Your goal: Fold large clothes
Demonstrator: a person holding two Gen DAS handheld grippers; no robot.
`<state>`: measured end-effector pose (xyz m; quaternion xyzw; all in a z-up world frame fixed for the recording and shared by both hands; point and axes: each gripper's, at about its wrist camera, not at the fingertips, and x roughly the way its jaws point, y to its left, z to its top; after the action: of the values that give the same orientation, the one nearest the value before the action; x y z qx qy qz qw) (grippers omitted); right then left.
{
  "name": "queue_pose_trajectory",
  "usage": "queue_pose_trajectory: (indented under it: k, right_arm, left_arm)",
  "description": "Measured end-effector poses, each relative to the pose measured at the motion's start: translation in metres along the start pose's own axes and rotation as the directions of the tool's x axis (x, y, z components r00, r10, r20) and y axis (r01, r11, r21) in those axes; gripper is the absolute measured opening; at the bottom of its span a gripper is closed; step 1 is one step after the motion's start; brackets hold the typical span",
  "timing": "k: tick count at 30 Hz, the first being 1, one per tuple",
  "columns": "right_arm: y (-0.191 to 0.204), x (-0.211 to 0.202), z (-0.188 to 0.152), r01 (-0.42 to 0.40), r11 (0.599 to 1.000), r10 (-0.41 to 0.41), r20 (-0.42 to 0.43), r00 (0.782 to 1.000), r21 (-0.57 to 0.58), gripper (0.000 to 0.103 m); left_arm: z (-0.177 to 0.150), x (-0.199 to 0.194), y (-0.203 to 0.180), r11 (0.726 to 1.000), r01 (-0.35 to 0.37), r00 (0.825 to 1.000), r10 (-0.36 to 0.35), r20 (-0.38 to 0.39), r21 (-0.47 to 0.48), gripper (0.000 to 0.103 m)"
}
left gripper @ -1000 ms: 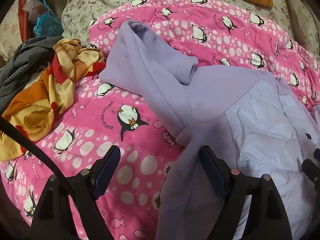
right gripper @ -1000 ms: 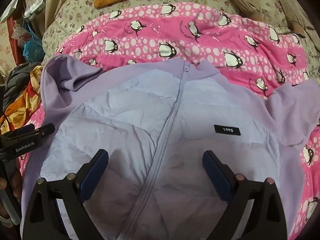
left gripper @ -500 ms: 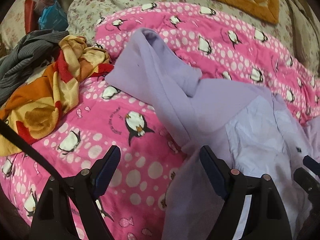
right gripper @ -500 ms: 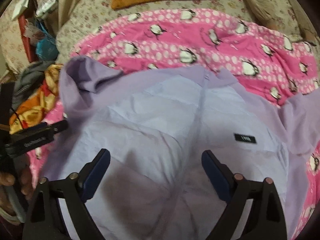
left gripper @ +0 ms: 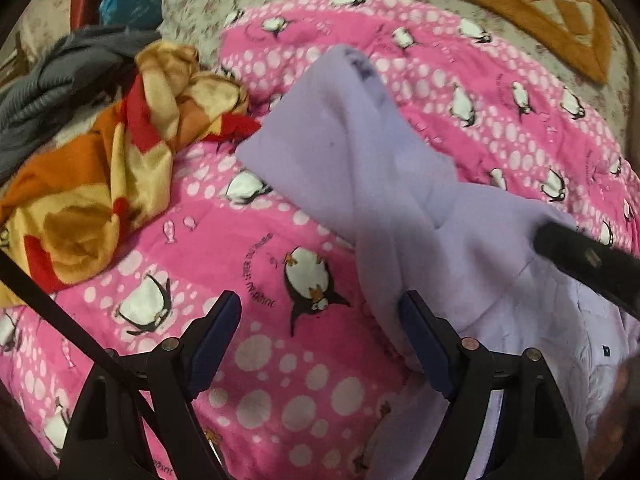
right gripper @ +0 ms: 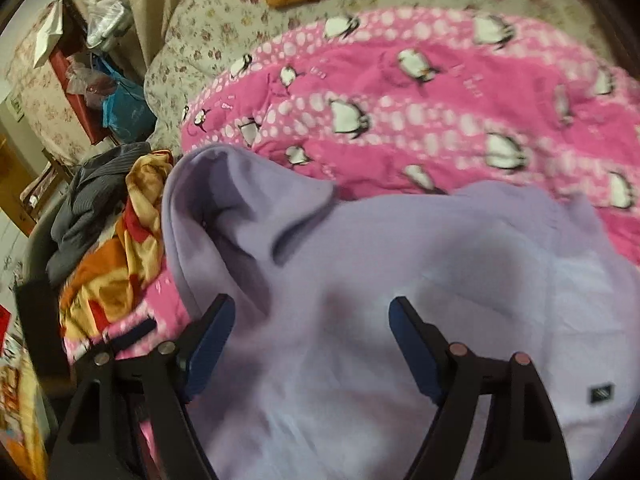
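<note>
1. Jacket (right gripper: 400, 280): lilac, lying spread on the pink blanket (left gripper: 280, 240); its sleeve (left gripper: 340, 140) is running toward the far left.
2. Left gripper (left gripper: 320, 332): I am holding it wide, nothing between the jaws; its right finger (left gripper: 424, 340) is sitting just beside the jacket's edge, touching or not I cannot tell.
3. Right gripper (right gripper: 308, 340): I am hovering it over the jacket's left shoulder; its jaws have just been closing a little, still wide, no cloth pinched.
4. Orange cloth (left gripper: 100, 184) and grey garment (left gripper: 60, 80): lying bunched at far left.
5. Orange cushion (left gripper: 520, 8): lying far right on the floral sheet (right gripper: 212, 32).
</note>
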<state>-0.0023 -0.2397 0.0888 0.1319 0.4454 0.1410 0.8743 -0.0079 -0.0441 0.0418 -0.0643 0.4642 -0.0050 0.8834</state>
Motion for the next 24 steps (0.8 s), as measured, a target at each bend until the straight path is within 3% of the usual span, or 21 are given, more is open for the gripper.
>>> queue_pose_trajectory:
  k: [5, 8, 10, 13, 18, 24]
  right_arm:
    - [0.014, 0.056, 0.023, -0.007, 1.000, 0.007, -0.037, 0.999, 0.013, 0.082]
    - [0.015, 0.085, 0.034, -0.025, 0.999, 0.026, -0.038, 0.999, 0.040, 0.071]
    - [0.017, 0.105, 0.039, -0.032, 0.999, 0.035, -0.063, 0.997, 0.044, 0.036]
    - [0.020, 0.118, 0.045, 0.008, 1.000, -0.006, -0.066, 0.998, 0.025, 0.010]
    - [0.034, 0.053, 0.058, 0.034, 0.997, -0.024, 0.130, 0.991, -0.076, 0.008]
    - [0.015, -0.069, 0.062, 0.193, 0.971, -0.135, 0.347, 0.928, -0.139, 0.008]
  left_arm:
    - [-0.002, 0.009, 0.007, 1.000, 0.003, 0.999, -0.004, -0.037, -0.021, 0.055]
    - [-0.002, 0.013, 0.006, 1.000, 0.007, 0.999, -0.008, -0.050, -0.027, 0.055]
    - [-0.002, 0.013, 0.005, 1.000, 0.001, 0.999, -0.002, -0.047, -0.017, 0.055]
    - [-0.001, 0.014, 0.002, 1.000, -0.009, 0.999, 0.009, -0.048, 0.008, 0.055]
    - [0.001, 0.010, 0.003, 1.000, -0.010, 0.999, 0.010, -0.036, -0.003, 0.055]
    - [-0.003, 0.004, 0.001, 1.000, -0.016, 1.000, 0.016, -0.026, 0.003, 0.055]
